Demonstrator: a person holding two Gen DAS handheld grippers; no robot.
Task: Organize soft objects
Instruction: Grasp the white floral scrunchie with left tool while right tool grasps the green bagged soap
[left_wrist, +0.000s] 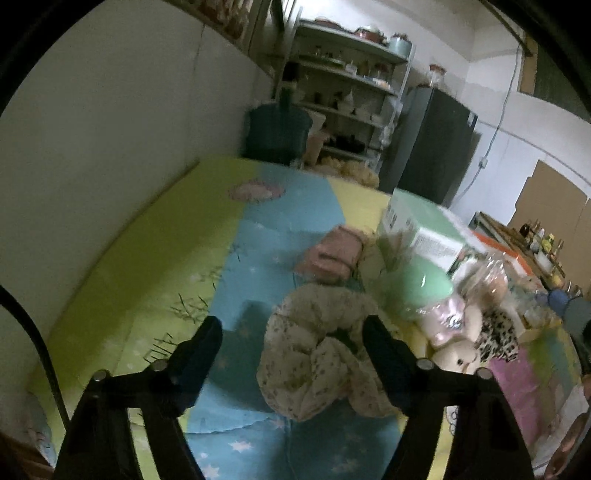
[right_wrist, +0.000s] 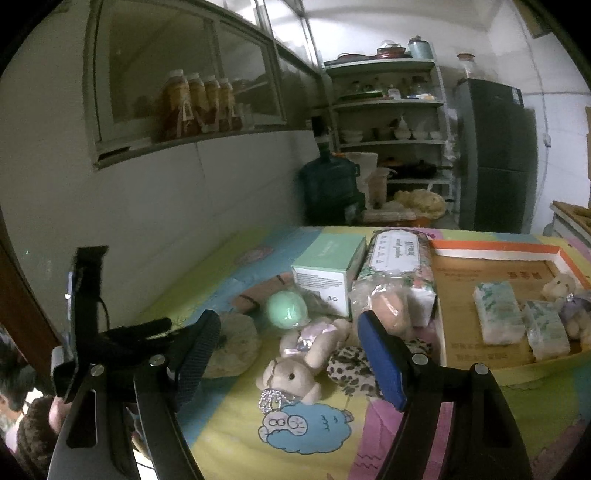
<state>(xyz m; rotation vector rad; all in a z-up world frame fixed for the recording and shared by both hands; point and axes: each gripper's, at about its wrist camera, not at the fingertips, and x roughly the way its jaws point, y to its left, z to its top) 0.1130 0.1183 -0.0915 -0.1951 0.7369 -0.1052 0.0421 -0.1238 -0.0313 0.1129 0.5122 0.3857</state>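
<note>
Here the left hand-held gripper (left_wrist: 291, 345) hangs wide open over the surface (left_wrist: 155, 266), holding nothing. The floral scrunchie (left_wrist: 317, 354) lies between its fingers, nearer the right finger, which overlaps its edge in the view; whether they touch cannot be told. Ahead of it lies a folded pink cloth (left_wrist: 332, 251), and to its right a green ball (left_wrist: 424, 288).

The right hand-held gripper (right_wrist: 288, 334) is also spread wide and empty. A plush bunny (right_wrist: 299, 362) lies between its fingers on the surface, a beaded charm (right_wrist: 273, 398) at its head. The leopard scrunchie (right_wrist: 351, 365) sits just beside the bunny, partly behind the right finger. Farther right, a box lid (right_wrist: 498, 254) holds two tissue packs (right_wrist: 498, 314) and a small bear (right_wrist: 565, 295). A green box (right_wrist: 328, 277) stands ahead.
</note>
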